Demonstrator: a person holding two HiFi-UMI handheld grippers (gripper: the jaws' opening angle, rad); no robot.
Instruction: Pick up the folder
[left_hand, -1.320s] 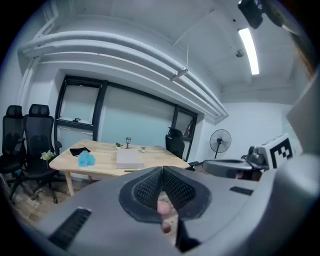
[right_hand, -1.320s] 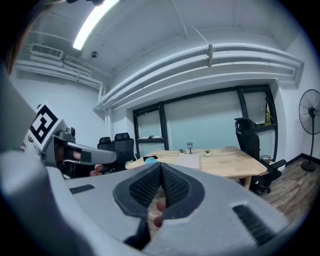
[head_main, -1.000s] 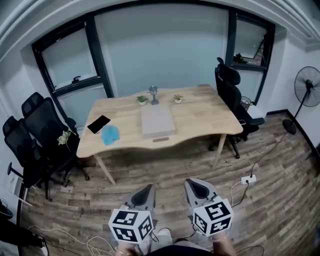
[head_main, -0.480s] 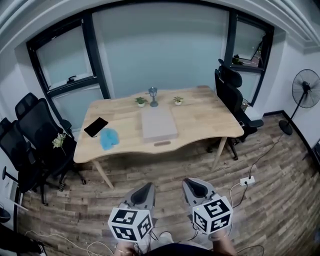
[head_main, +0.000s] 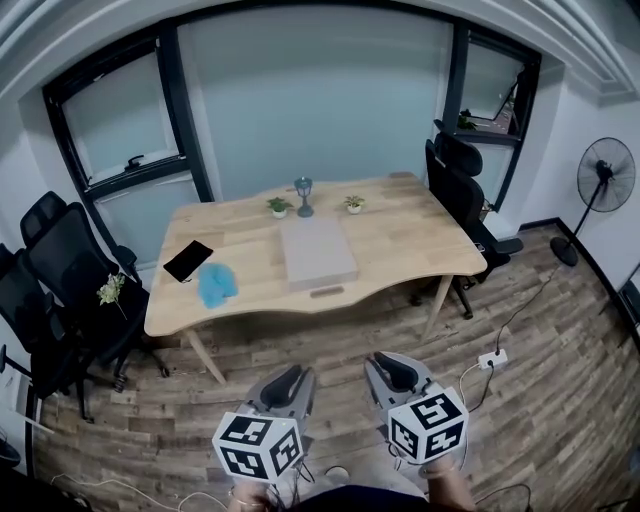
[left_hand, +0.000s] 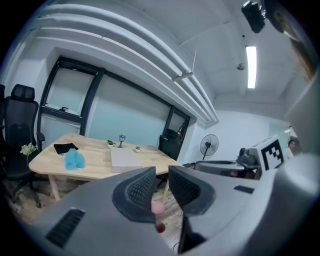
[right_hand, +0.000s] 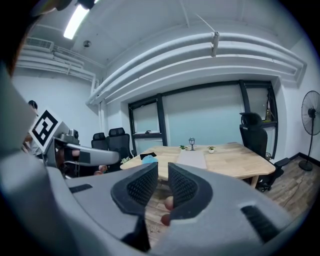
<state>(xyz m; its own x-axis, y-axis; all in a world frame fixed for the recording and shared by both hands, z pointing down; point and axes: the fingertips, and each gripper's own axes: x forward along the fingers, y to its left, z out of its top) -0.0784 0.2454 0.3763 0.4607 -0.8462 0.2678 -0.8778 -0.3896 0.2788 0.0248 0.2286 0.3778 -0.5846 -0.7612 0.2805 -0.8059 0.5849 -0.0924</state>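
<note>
The folder (head_main: 318, 252), flat and grey, lies in the middle of the wooden table (head_main: 410, 245) across the room. It also shows far off in the left gripper view as the folder (left_hand: 125, 159) and in the right gripper view as the folder (right_hand: 191, 159). My left gripper (head_main: 285, 378) and right gripper (head_main: 388, 366) hang side by side over the floor, well short of the table. The jaws of the left gripper (left_hand: 161, 181) and the right gripper (right_hand: 163, 181) are opening, a narrow gap between the pads and nothing in it.
On the table lie a black tablet (head_main: 188, 260) and a blue cloth (head_main: 217, 285), with a small lantern (head_main: 304, 194) and two potted plants behind the folder. Black office chairs (head_main: 60, 270) stand left, another chair (head_main: 455, 190) right. A fan (head_main: 605, 175), a power strip (head_main: 490, 358) and cables are on the floor.
I have come a little closer to the table, and both grippers have moved forward with me. The things on the table lie as before.
</note>
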